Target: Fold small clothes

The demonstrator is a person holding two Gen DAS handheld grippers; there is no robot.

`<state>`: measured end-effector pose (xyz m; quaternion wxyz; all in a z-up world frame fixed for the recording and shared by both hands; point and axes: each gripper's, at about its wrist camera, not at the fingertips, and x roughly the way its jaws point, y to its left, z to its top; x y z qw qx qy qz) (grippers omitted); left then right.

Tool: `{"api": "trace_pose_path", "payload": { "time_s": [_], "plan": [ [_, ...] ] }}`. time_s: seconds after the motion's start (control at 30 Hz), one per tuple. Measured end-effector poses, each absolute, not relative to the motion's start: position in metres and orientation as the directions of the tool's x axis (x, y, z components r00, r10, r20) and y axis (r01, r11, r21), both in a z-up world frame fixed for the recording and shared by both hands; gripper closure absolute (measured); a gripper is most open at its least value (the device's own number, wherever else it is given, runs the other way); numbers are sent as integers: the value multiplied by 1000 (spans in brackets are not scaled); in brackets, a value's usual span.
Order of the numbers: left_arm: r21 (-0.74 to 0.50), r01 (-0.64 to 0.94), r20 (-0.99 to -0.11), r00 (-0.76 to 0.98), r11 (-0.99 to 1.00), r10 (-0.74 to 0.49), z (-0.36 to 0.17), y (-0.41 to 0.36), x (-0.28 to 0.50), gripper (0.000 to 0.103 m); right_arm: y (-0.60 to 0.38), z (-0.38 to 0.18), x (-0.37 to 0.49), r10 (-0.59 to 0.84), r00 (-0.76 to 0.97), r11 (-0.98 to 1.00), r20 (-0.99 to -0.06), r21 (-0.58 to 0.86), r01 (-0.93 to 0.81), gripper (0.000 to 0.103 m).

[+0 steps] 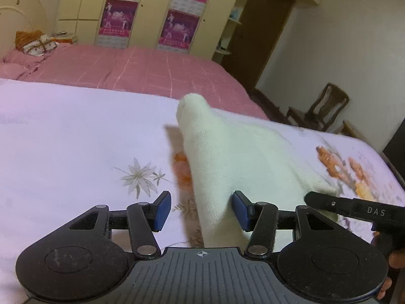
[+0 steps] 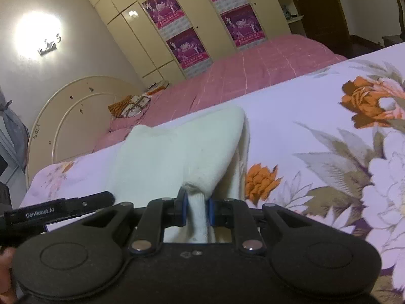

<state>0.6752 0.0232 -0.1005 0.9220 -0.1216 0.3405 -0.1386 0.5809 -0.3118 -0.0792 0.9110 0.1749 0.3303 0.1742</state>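
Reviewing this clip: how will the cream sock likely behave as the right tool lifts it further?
Probably floppy: the cream sock drapes and folds over itself above the right tool, which pinches one end. Likely light, since that narrow pinch holds a raised section. Its fuzzy knit should resist slipping. The left tool is open, with the sock between its fingers.

Fuzzy knit cream sock (image 1: pixel 227 157), printed cotton sheet (image 1: pixel 76 139), matt black plastic fingers (image 2: pixel 183 210).

left wrist: low over bed (image 1: pixel 76 131), facing wardrobe (image 1: pixel 152 12) | right wrist: lower, same
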Motion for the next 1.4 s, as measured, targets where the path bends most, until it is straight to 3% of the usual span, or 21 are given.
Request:
{"api": "trace_pose_path", "payload": {
  "time_s": [0.13, 0.2, 0.33, 0.4, 0.47, 0.53, 0.7, 0.8, 1.07, 1.33, 1.4],
  "plan": [
    [-321, 185, -512, 791, 929, -335, -83, 30, 679, 49, -311, -78, 588, 452, 704, 872, -548, 438, -219, 83],
    [-348, 150, -506, 801, 925, -320, -80, 37, 692, 50, -316, -69, 589, 449, 730, 869, -516, 443, -222, 69],
    [-381, 104, -534, 787, 919, -311, -88, 41, 720, 50, -322, -68, 622, 470, 709, 847, -526, 494, -195, 67],
    [-379, 99, -557, 770, 920, -312, -96, 37, 729, 50, -318, -72, 634, 463, 694, 858, -551, 475, -195, 73],
    [-360, 90, -598, 742, 929, -304, -107, 28, 738, 44, -312, -76, 641, 431, 693, 889, -579, 405, -214, 92],
    [-354, 77, -610, 736, 932, -293, -111, 18, 742, 37, -312, -81, 643, 387, 699, 913, -602, 358, -196, 92],
    [-334, 129, -590, 744, 934, -314, -96, 14, 719, 37, -313, -77, 635, 380, 705, 913, -599, 366, -181, 91],
    [-347, 158, -552, 763, 925, -337, -92, 29, 682, 37, -324, -61, 609, 436, 710, 884, -553, 412, -222, 76],
    [-427, 130, -549, 749, 895, -371, -107, 52, 601, 37, -335, -73, 530, 511, 647, 839, -566, 492, -233, 76],
    [-346, 132, -614, 717, 929, -331, -117, 42, 582, 37, -321, -86, 515, 517, 607, 835, -604, 510, -205, 78],
    [-350, 132, -619, 710, 927, -335, -115, 42, 582, 37, -314, -86, 516, 490, 607, 856, -626, 476, -201, 90]
  ]
}}
